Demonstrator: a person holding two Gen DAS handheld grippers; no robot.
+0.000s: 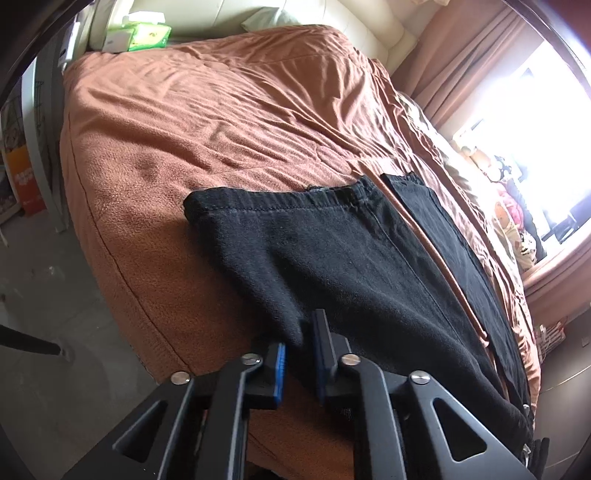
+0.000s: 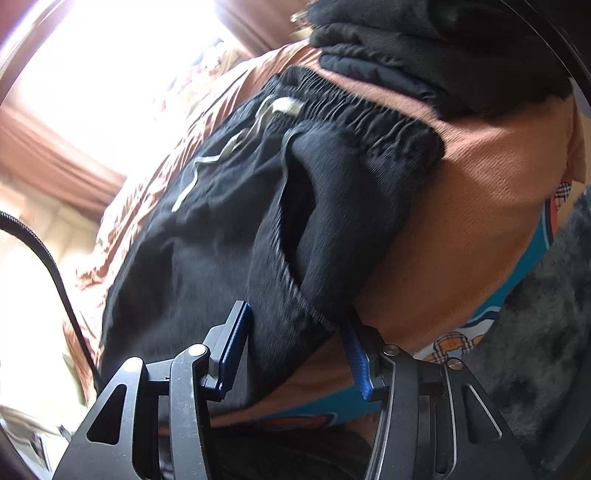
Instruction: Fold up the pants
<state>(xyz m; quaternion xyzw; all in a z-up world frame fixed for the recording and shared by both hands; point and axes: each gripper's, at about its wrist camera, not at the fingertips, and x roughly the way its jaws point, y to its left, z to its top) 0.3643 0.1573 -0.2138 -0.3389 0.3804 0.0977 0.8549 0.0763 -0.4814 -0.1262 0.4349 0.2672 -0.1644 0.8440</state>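
Bedroom, bright window [image 1: 524,122] with pinkish curtains, rust-brown blanket [image 1: 207,122] over the bed. Black pants [image 1: 332,251] spread flat at the near edge: faded hems, two legs with a thin strip of blanket between, gathered elastic waistband [image 2: 369,110], pale drawstring [image 2: 221,147]. Left gripper [image 1: 298,363] narrowed around leg fabric. Right gripper [image 2: 295,350] wide, cloth edge between its pads.

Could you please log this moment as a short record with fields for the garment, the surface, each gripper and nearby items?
garment: black pants, laid out flat, legs side by side, drawstring waistband
surface: bed with brown cover
left gripper: narrow gap, pants edge between its fingers
right gripper: open, straddling the pants' side edge near the pocket
nearby: dark folded clothes beyond the waistband; green tissue box by the headboard
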